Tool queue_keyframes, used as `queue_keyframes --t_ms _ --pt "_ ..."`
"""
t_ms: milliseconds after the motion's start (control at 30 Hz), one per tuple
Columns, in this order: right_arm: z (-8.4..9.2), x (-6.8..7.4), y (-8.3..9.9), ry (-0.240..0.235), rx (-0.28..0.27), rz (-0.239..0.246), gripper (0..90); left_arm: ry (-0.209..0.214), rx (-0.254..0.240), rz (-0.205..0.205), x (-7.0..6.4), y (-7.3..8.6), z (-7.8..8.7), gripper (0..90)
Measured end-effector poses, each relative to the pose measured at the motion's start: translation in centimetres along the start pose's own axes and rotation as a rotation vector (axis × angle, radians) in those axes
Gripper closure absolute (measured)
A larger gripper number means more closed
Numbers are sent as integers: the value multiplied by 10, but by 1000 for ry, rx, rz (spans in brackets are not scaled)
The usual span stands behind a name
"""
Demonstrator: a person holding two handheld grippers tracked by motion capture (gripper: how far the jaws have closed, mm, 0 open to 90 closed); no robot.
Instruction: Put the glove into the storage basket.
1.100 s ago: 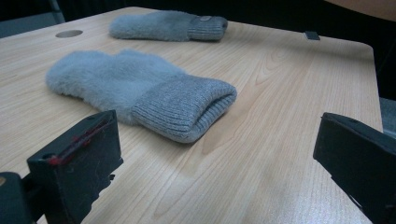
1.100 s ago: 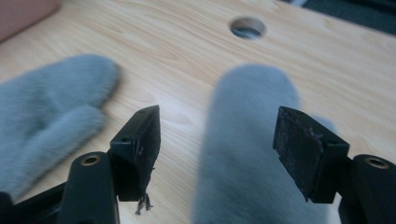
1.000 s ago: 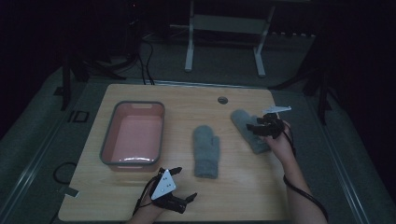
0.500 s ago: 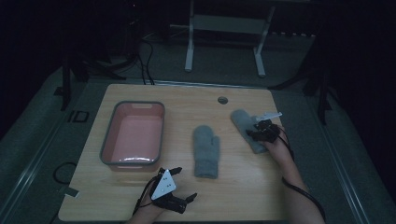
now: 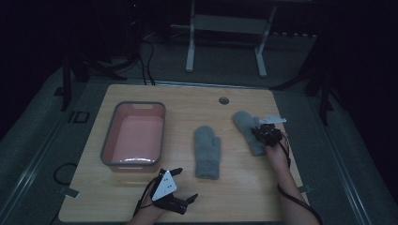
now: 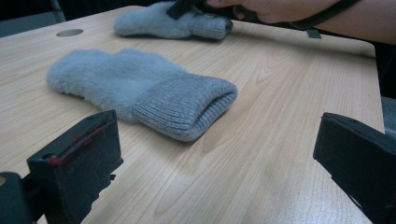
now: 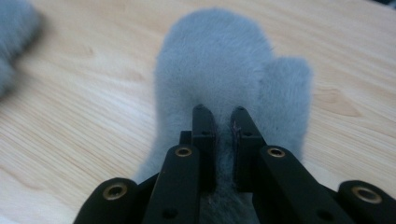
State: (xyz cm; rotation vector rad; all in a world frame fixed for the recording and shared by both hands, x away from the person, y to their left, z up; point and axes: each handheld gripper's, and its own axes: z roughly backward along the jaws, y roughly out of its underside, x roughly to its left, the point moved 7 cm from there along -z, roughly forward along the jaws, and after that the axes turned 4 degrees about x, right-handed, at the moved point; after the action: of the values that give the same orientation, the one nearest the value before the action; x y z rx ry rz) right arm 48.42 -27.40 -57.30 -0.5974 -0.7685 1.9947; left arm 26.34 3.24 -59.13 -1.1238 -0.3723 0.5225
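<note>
Your right gripper (image 5: 261,133) has just come down a little onto the far mitten (image 5: 248,131), and its fingers (image 7: 204,135) have just been closing. Now they are pinched tight on a fold of the fluffy grey cloth, near the middle of the mitten. You can see the fur squeezed between them in the right gripper view. That looks like a good hold, so the mitten is likely ready to be lifted. It lies flat on the right side of the worktop (image 5: 234,197) for now. The other mitten (image 5: 207,151) lies in the middle of the worktop, apart from the first one, with its cuff pointing toward you. The pink bin (image 5: 134,133) sits on the left, with nothing in it. It may be where the mittens should go. Your left gripper (image 5: 187,201) rests near the front edge, by the bin. Its fingers (image 6: 77,165) are wide open and hold nothing. They point toward the near mitten's cuff but do not touch it.
</note>
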Motion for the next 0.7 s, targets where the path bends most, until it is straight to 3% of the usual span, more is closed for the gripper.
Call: queue_keyframes --t_ms 167,200,367,533,700 --pt "23 2 -6 12 -60 -97 833 0 1 2 0 0 0 12" --pt "36 3 -7 28 -73 -148 832 -2 2 -1 0 0 0 12" --pt "60 9 -2 108 -94 -209 831 7 -18 2 -1 -2 2 12" --pt "76 15 15 109 -74 -291 832 -4 -4 -3 0 0 1 12" --pt "81 19 38 153 -28 -305 831 11 -12 3 -2 -1 1 12"
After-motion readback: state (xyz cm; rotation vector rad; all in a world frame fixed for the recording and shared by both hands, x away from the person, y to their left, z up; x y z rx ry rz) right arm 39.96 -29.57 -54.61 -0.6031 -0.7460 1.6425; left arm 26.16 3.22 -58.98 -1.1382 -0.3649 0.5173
